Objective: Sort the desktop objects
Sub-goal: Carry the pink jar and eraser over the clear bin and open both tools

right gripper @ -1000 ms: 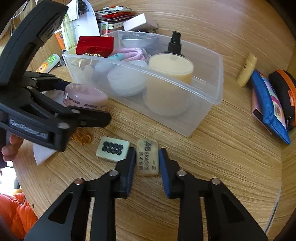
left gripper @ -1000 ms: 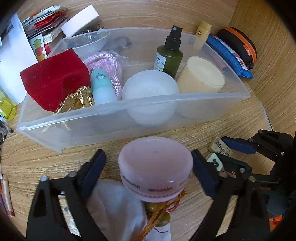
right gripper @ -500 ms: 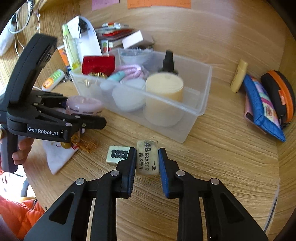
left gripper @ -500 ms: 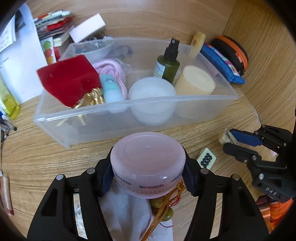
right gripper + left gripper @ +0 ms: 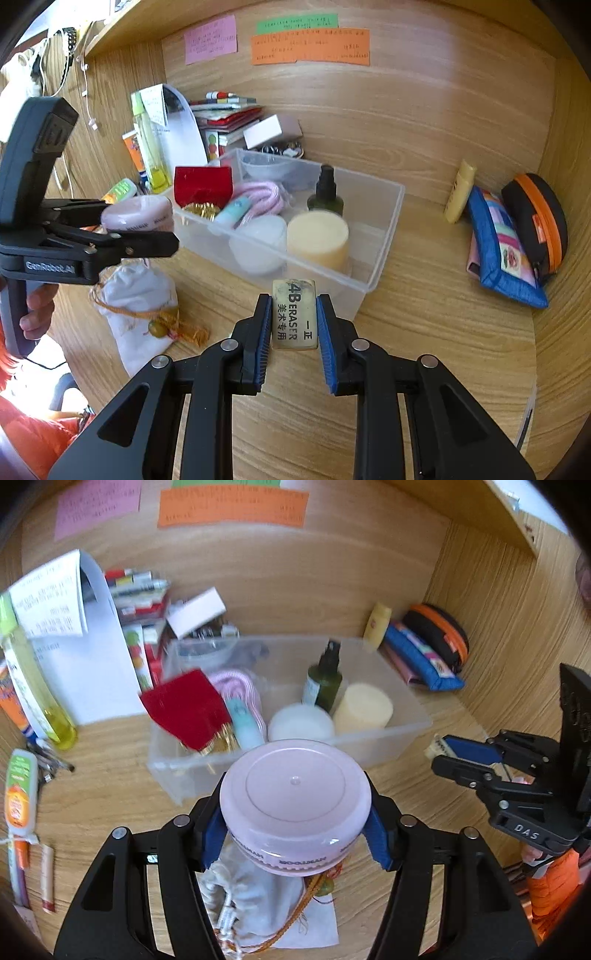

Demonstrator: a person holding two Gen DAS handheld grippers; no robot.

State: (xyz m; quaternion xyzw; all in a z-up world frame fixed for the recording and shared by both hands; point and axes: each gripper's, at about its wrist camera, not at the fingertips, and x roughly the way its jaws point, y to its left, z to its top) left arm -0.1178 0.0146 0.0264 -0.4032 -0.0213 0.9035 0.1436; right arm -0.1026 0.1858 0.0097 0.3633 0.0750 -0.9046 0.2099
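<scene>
My left gripper is shut on a round pink jar and holds it in the air in front of the clear plastic bin. The jar also shows in the right wrist view. My right gripper is shut on a beige 4B eraser, lifted off the desk near the bin's front corner. The bin holds a red velvet box, a pink cord, a green spray bottle, a white jar and a cream cylinder.
A white drawstring pouch with a gold cord lies on the desk under the left gripper. A blue pencil case and an orange-black pouch lie at the right. Papers, bottles and boxes crowd the back left.
Both grippers have risen away from the desk, the left lifting the pink jar and the right lifting the eraser. The left gripper closed on the jar a second ago.
</scene>
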